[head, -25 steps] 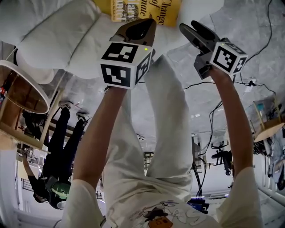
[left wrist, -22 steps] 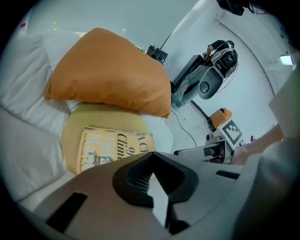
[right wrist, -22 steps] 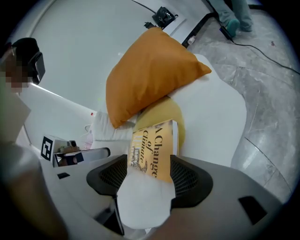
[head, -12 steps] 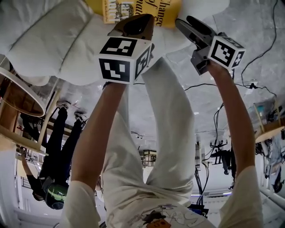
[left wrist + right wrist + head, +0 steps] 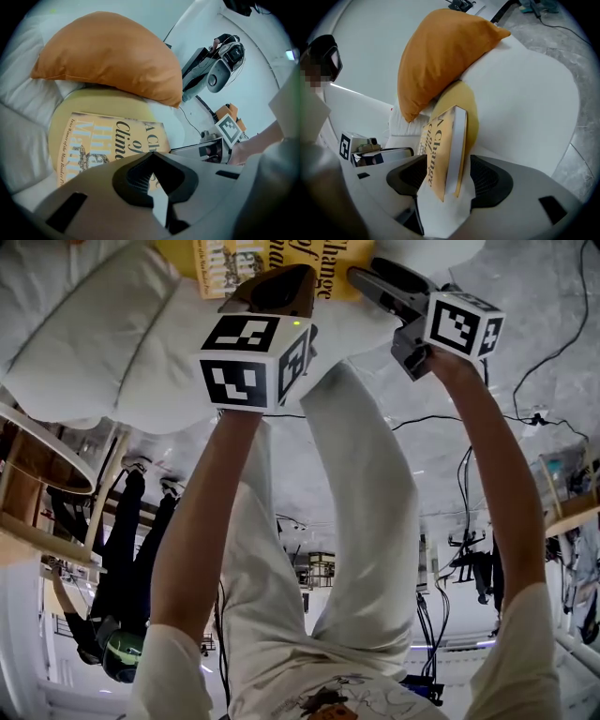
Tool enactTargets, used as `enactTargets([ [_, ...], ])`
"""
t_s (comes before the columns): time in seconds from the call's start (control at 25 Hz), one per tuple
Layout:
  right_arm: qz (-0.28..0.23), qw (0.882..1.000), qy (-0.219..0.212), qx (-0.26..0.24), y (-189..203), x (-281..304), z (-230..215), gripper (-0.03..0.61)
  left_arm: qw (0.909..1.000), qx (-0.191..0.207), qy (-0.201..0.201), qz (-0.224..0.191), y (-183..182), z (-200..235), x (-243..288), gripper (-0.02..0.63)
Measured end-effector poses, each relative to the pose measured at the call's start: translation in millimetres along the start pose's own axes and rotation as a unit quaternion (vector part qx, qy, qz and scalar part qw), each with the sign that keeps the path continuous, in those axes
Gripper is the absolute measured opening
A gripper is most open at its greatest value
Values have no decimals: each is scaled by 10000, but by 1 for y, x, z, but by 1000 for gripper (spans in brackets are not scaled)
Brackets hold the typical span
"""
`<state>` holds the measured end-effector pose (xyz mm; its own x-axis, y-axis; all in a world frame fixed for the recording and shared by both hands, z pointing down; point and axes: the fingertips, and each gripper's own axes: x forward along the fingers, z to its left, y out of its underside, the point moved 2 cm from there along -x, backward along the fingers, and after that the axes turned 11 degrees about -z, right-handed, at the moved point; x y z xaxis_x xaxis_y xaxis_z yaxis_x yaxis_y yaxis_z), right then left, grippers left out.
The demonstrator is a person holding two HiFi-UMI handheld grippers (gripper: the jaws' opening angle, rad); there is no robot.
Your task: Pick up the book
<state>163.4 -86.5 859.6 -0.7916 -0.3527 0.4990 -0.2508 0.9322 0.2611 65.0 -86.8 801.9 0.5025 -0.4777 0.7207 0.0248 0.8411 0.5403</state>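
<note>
The book (image 5: 239,259) has a yellow cover with large dark lettering and lies on a yellow cushion (image 5: 108,101) on white upholstery. My left gripper (image 5: 281,287) hovers over its cover (image 5: 93,140), jaws shut (image 5: 151,153) with nothing between them. My right gripper (image 5: 370,282) is at the book's right edge and stands open. In the right gripper view the book's corner (image 5: 440,150) stands between the two pads (image 5: 447,180), with a gap on each side. Page edges show white.
An orange pillow (image 5: 112,61) leans over the yellow cushion just beyond the book. A white padded seat (image 5: 103,334) surrounds it. A round wooden table (image 5: 37,456) is at the left, cables (image 5: 544,343) run across the grey floor, and a person (image 5: 112,559) stands behind.
Both grippers have moved forward towards the book. The right gripper's open jaws now straddle the book's edge, and more of the cover is in the head view.
</note>
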Motion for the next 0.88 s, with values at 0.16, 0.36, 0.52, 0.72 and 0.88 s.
enactTargets([
  [0.16,102,9998,-166,43,1,9,-4,287,10000,47,19,39,1,-1,8,6],
  [0.36,171,9988,-464,37,1,17,-5,287,9999,108,21,47,8,-4,15,6],
  [0.52,289,9980,-567,-62,-1,32,1,286,9998,178,22,103,14,-1,10,6],
  [0.72,415,9944,-951,-184,-10,21,17,285,9996,220,0,151,19,-7,9,6],
  [0.88,540,9898,-1317,44,-2,25,30,285,9996,266,-18,95,12,-9,7,6],
])
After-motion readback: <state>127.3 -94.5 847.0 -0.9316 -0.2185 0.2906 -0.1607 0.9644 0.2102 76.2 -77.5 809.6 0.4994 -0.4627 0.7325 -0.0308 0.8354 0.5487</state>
